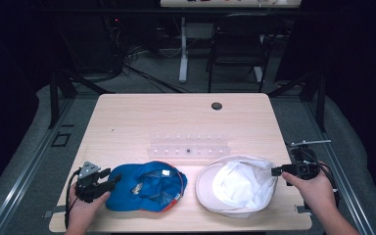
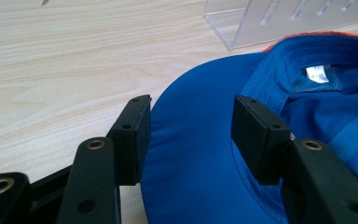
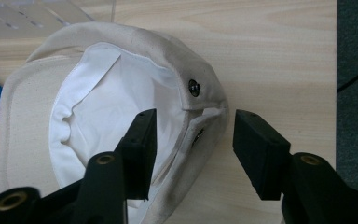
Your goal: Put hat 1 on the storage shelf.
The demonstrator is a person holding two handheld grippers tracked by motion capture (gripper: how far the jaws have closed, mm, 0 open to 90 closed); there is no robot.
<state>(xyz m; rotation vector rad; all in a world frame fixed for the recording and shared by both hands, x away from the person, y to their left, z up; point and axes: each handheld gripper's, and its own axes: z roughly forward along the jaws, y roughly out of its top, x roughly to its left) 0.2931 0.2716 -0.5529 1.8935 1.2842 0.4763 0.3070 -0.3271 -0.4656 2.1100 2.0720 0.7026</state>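
Observation:
A blue cap (image 1: pixel 147 188) lies upside down at the table's front left, its orange-trimmed edge turned right. My left gripper (image 1: pixel 111 177) sits at its brim. In the left gripper view the blue brim (image 2: pixel 205 168) lies between the spread jaws of the left gripper (image 2: pixel 191 126), unpinched. A white cap (image 1: pixel 235 188) lies upside down at the front right. My right gripper (image 1: pixel 274 171) points left at its back edge. Seen from the right gripper (image 3: pixel 193 140), the white cap's (image 3: pixel 112 93) snap-strap rim runs between the open jaws, and neither pad presses on it.
A clear plastic rack (image 1: pixel 188 144) with slots stands behind both caps at the middle of the wooden table (image 1: pixel 152 117). A round cable hole (image 1: pixel 217 105) is near the far edge. The table's right edge lies just beside my right hand. A dark chair (image 1: pixel 237 49) stands beyond the table.

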